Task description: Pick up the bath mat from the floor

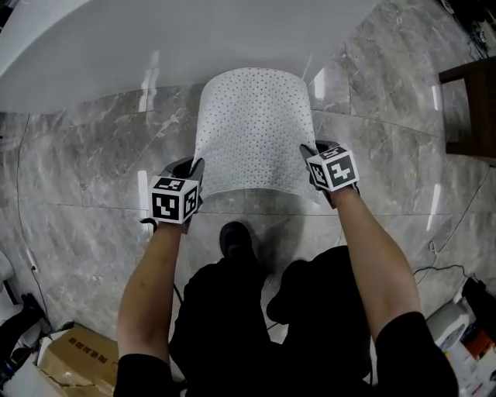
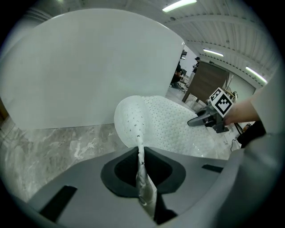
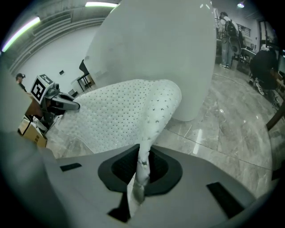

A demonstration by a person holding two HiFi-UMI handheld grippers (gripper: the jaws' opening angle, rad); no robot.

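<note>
Left claw, right claw tight on near corners of bath mat; tub beyond.

Bathroom setup in a hall: white bathtub, marble floor, strip lights

The far edge of the white rectangular perforated bath mat, beyond the jaws, is concealed behind its own raised fold. The large white rounded tub farther ahead is cropped by the frame edge.
</note>
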